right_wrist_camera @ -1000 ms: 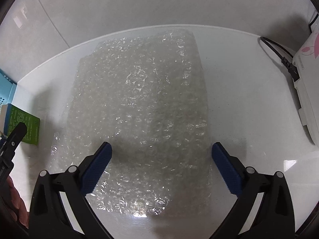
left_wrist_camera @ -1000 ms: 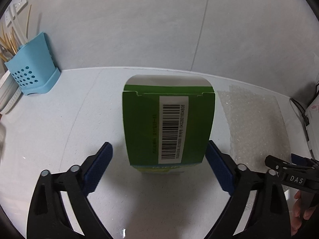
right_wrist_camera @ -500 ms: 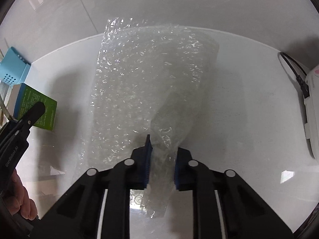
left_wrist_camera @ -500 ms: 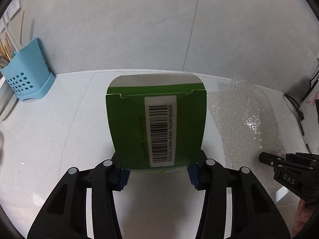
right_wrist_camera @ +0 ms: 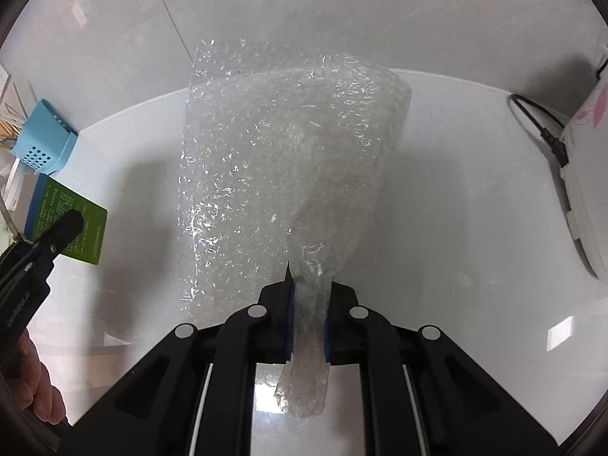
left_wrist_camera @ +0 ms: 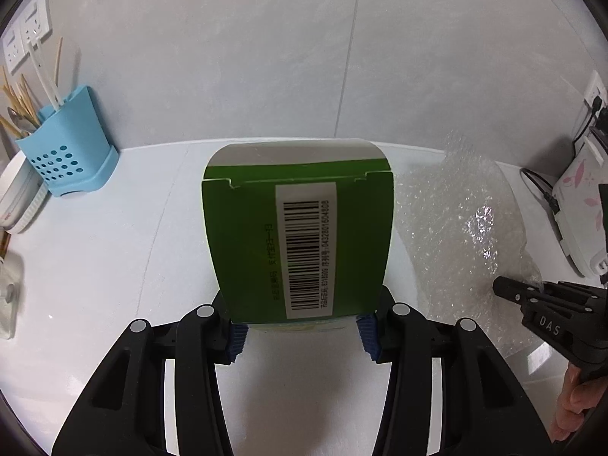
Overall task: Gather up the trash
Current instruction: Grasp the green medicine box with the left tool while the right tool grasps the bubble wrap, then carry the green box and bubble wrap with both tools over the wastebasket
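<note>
A: Far left, by the wall: a blue utensil holder [left_wrist_camera: 68, 152] stood on the white desk [left_wrist_camera: 95, 266], chopsticks and a spoon poking out. Wall sockets [left_wrist_camera: 26, 34] above it.

B: And the left hand-held gripper [left_wrist_camera: 302, 332]?

A: About half closed, blue pads [left_wrist_camera: 236, 338] pressed on both lower sides of a green carton [left_wrist_camera: 300, 235]. Barcode label faced the camera, flap end pointed away toward the wall. The carton appeared clear of the desk; its underside was hidden.

B: From the right wrist view the same carton [right_wrist_camera: 66, 224] showed at the left edge, with the black tip of that gripper across it and the person's fingers [right_wrist_camera: 36, 391] below.

A: Moving right: the bubble wrap [right_wrist_camera: 285, 167].

B: The right hand-held gripper [right_wrist_camera: 308, 326] was nearly shut, its jaws having just been closing, with a bunched end of the sheet pinched between the pads. The rest fanned away from the jaws, far edge curling above the desk. A short tail stuck out behind the pads.

A: From the left wrist view, the wrap [left_wrist_camera: 463, 228] sat just right of the carton, the right gripper [left_wrist_camera: 532, 296] at its near corner.

B: Far right: a white appliance with pink markings [right_wrist_camera: 585, 174], black cable [right_wrist_camera: 539, 121] plugged into it.
</note>
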A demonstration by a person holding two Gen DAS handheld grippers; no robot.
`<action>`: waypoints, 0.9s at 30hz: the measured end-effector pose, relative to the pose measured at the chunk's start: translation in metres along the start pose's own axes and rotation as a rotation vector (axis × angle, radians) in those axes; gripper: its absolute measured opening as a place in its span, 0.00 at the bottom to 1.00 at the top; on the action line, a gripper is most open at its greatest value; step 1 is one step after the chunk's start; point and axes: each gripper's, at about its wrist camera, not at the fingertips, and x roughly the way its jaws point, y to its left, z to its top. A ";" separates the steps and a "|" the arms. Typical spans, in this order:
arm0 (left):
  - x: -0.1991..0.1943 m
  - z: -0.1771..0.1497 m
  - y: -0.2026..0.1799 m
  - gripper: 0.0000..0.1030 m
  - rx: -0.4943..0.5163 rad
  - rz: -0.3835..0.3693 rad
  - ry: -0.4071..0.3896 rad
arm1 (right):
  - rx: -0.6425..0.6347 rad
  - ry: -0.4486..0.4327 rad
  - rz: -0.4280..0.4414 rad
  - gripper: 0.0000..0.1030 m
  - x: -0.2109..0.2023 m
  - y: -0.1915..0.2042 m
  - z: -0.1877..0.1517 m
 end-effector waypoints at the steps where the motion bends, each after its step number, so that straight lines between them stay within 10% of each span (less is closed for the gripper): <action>1: -0.004 -0.002 -0.001 0.45 0.001 -0.002 -0.002 | 0.003 -0.006 -0.001 0.10 -0.003 0.000 -0.003; 27: -0.113 -0.055 0.003 0.45 0.041 -0.063 -0.050 | 0.048 -0.145 0.000 0.10 -0.109 -0.001 -0.102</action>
